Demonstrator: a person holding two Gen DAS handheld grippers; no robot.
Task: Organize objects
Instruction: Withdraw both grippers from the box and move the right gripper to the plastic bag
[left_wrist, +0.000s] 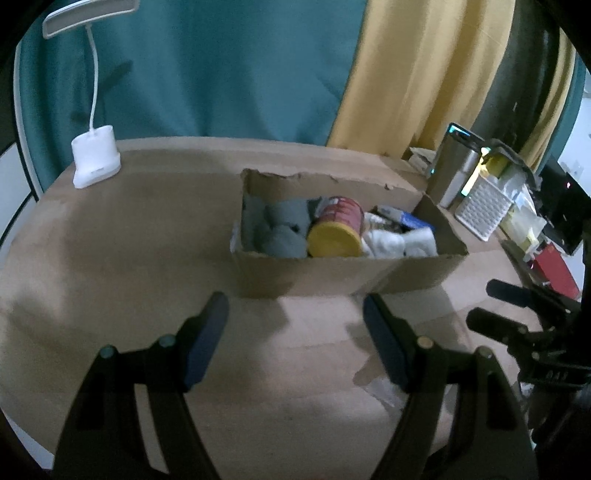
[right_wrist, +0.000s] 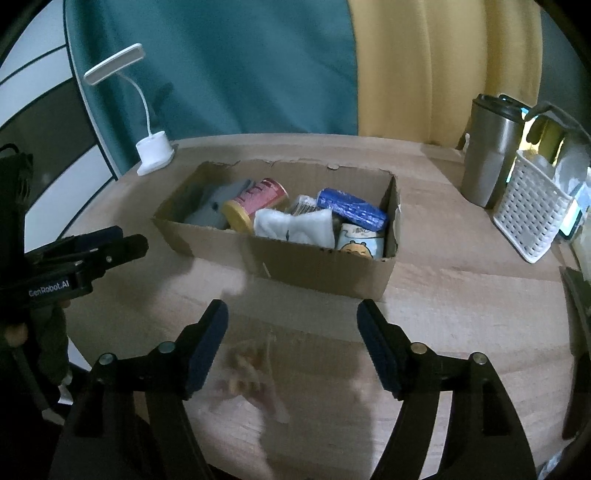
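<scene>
An open cardboard box (left_wrist: 332, 275) (right_wrist: 295, 264) stands on the wooden table. In it lie a red can with a yellow lid (left_wrist: 338, 229) (right_wrist: 255, 205), grey cloth (left_wrist: 280, 225) (right_wrist: 212, 206), a white cloth (left_wrist: 399, 242) (right_wrist: 295, 225), a blue packet (right_wrist: 351, 208) and a cartoon-printed cup (right_wrist: 360, 242). My left gripper (left_wrist: 295, 325) is open and empty, just in front of the box. My right gripper (right_wrist: 291, 325) is open and empty, in front of the box, above a small pale blurred object (right_wrist: 251, 373) on the table. Each gripper shows in the other's view: the right (left_wrist: 491, 302), the left (right_wrist: 129, 242).
A white desk lamp (left_wrist: 96, 162) (right_wrist: 153, 151) stands at the table's back left. A steel tumbler (left_wrist: 452, 170) (right_wrist: 487, 151) and a white perforated basket (left_wrist: 482, 210) (right_wrist: 528, 218) with clutter stand at the right. Teal and yellow curtains hang behind.
</scene>
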